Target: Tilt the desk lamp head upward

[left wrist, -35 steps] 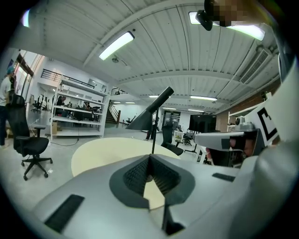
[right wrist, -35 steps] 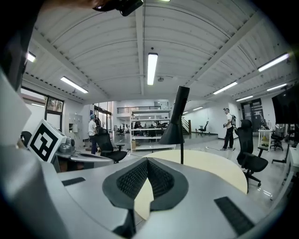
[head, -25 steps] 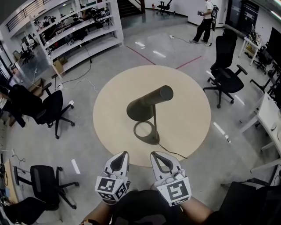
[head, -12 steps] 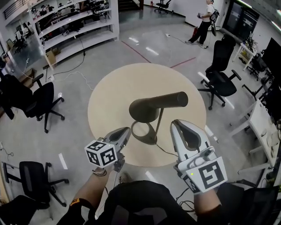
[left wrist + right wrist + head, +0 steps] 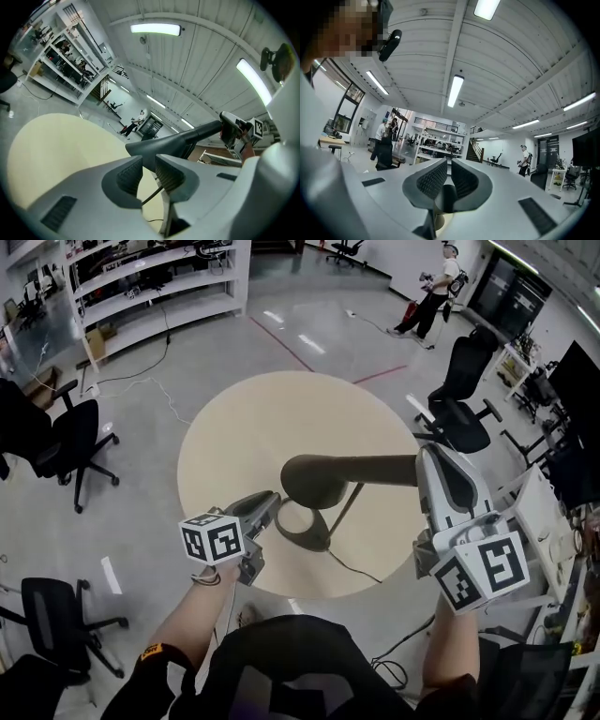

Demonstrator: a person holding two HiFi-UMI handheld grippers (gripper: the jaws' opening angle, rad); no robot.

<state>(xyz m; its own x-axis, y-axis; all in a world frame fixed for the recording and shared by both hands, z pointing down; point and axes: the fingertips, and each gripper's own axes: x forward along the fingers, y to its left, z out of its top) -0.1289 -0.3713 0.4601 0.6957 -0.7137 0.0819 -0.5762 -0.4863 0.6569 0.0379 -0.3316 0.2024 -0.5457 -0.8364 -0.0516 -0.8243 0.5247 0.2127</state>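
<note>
**Position Changes Since the Earlier Frames**

The right tongs (image 5: 431, 461) move from in front of the person's body, short of the table (image 5: 234, 427) edge, out to the right and forward. Their jaws now close on the rear end of the desk lamp head (image 5: 352, 470); a second ago they held nothing. The left tongs (image 5: 269, 503) advance over the table edge to just beside the lamp base (image 5: 302, 532), jaws slightly apart with nothing gripped. In the head view, the desk lamp head now lies nearly level across the frame instead of slanting up to the right.

Right claw (image 5: 429, 465) at the lamp head (image 5: 347, 472) end
</note>
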